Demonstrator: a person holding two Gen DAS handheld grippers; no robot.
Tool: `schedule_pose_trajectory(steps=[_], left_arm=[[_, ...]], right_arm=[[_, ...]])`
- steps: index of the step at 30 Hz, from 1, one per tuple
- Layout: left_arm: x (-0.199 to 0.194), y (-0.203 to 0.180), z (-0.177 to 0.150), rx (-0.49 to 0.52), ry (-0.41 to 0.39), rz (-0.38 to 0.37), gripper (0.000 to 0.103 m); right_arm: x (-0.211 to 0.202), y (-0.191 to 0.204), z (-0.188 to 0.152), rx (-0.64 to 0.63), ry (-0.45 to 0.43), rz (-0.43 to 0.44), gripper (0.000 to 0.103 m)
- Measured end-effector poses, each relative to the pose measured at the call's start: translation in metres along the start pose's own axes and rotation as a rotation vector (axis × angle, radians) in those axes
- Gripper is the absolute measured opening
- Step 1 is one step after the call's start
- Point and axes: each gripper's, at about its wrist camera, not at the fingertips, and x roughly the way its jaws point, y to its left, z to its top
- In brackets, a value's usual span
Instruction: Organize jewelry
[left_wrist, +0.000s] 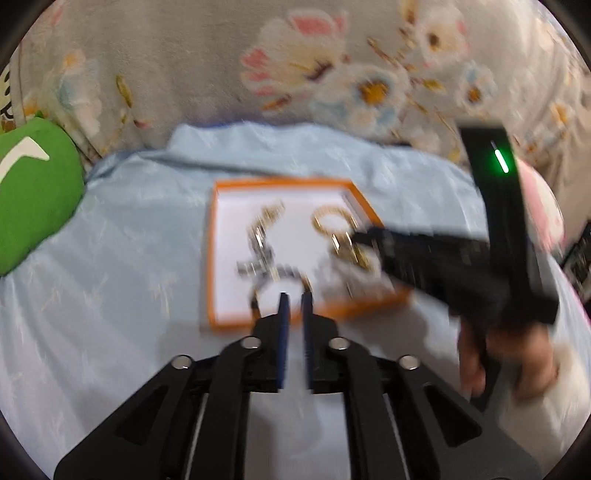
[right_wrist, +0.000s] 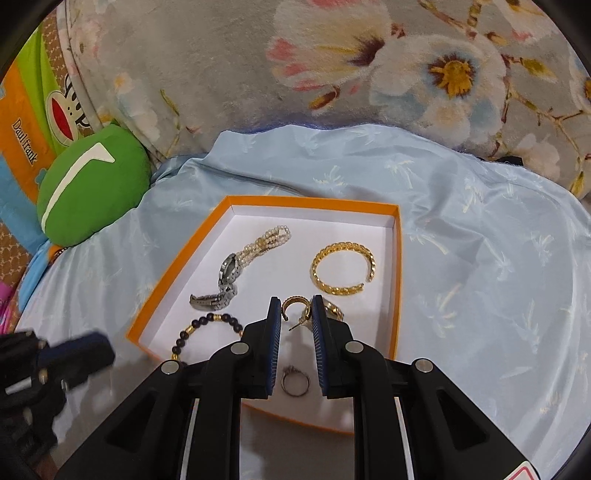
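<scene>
Jewelry lies gathered in an orange-rimmed tray (right_wrist: 398, 258) on a pale blue bedcover (right_wrist: 480, 229): pearl bracelet (right_wrist: 266, 240) at 11 o'clock, watch (right_wrist: 225, 284) at 9, gold cuff (right_wrist: 343, 267) at 2, beaded bracelet (right_wrist: 207, 326) at 7, ring (right_wrist: 294, 380) at 6. Right hand-held gripper (right_wrist: 295, 314) pinches a gold hoop earring (right_wrist: 295, 304) over the tray; judged step: placing it. Next: spread its jaws above bare tray floor. Left hand-held gripper (left_wrist: 294, 299) is narrowly parted, empty, at the tray's near edge.
</scene>
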Motion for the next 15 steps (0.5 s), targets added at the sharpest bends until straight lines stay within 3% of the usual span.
schedule_pose_trajectory(steps=[2, 3, 7, 11, 13, 15], left_arm=[[-0.01, -0.014, -0.036, 0.038, 0.042, -0.01, 0.043], [-0.014, -0.021, -0.051, 0.059, 0.056, 0.001, 0.047], [-0.015, -0.042, -0.092, 0.108, 0.116, 0.005, 0.047], [-0.014, -0.049, -0.103, 0.125, 0.114, 0.031, 0.046], [-0.015, -0.051, -0.103, 0.128, 0.113, 0.027, 0.041], [-0.017, -0.053, -0.104, 0.143, 0.11, 0.029, 0.017]], right_arm=[[-0.007, -0.002, -0.006, 0.005, 0.0, 0.005, 0.016], [-0.009, -0.001, -0.009, 0.004, 0.0, 0.004, 0.016], [-0.014, 0.003, -0.014, -0.009, 0.002, -0.005, 0.016], [-0.016, 0.005, -0.015, -0.012, 0.0, -0.004, 0.016], [-0.016, 0.005, -0.015, -0.013, -0.002, -0.003, 0.016], [-0.017, 0.006, -0.014, -0.014, -0.005, -0.002, 0.016]])
